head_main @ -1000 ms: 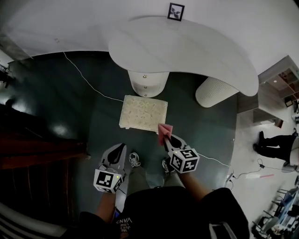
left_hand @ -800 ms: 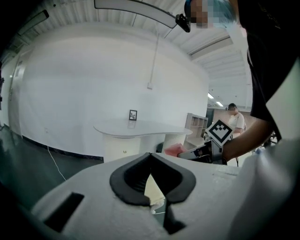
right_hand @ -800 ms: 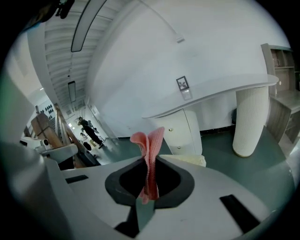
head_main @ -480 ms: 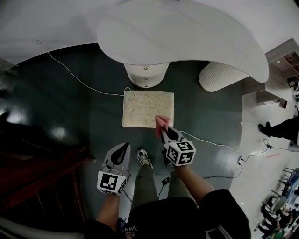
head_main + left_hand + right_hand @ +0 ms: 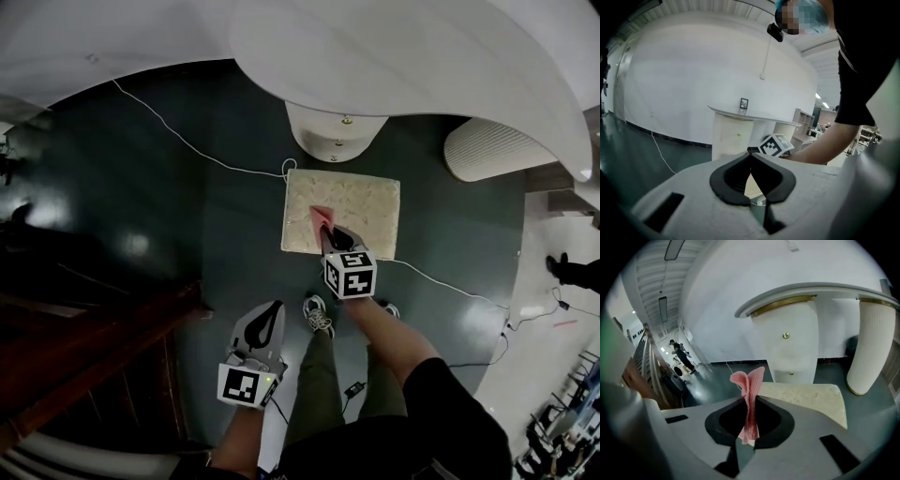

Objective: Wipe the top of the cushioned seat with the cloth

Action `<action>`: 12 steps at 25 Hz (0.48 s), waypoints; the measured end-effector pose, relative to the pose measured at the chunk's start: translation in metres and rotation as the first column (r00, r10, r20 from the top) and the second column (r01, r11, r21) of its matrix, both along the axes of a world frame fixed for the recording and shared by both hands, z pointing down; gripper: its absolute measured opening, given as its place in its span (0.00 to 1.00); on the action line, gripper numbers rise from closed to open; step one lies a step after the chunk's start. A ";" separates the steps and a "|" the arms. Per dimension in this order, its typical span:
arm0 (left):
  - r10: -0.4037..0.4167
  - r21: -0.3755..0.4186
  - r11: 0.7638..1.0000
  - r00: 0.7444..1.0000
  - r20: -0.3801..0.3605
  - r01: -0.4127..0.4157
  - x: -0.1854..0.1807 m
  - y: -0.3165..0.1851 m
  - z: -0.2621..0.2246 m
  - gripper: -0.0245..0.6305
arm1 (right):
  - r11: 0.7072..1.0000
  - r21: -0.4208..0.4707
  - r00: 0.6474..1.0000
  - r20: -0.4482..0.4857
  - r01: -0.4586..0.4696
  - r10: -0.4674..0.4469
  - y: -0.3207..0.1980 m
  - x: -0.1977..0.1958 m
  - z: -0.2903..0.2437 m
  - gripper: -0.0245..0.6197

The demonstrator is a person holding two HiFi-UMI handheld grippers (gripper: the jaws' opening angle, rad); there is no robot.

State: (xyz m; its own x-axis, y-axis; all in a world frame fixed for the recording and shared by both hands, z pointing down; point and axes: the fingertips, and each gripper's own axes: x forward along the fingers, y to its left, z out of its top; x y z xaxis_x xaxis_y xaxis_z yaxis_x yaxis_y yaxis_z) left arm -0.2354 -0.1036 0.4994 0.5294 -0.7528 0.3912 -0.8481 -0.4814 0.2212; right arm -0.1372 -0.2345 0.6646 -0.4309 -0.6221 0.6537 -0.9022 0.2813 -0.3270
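Right tongs [image 5: 330, 232] pinch the pink cloth [image 5: 322, 216]. Its folded end sticks out past the tips, its tail hangs between the jaws in the right gripper view. The cloth is over the near left part of the cushioned seat [image 5: 367, 208], centre frame, below the white desk [image 5: 422, 56]. Contact with the seat is unclear. Left tongs [image 5: 266, 319] are pressed together on nothing, lower centre over the dark floor [image 5: 141, 187], well apart from the seat.

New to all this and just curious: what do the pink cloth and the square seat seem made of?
Cloth: probably a soft, matte textile; fine ribbed weave shows, and it folds limply in the right gripper. Seat: likely cream upholstery fabric, matte and mottled; padding inside is not visible.
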 end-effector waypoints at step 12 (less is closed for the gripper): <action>-0.179 -0.130 0.974 0.982 0.056 0.185 -0.060 0.049 0.075 0.06 | 0.998 -0.068 1.000 0.016 0.000 0.001 -0.097 -0.076 0.105 0.08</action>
State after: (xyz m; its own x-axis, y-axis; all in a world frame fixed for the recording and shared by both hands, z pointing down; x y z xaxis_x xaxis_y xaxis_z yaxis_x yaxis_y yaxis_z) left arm -0.2957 -0.0549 0.5749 0.3682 -0.7740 0.5152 -0.9291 -0.2861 0.2342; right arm -0.2127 -0.3318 0.7693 -0.4413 -0.5765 0.6876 -0.8969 0.2580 -0.3593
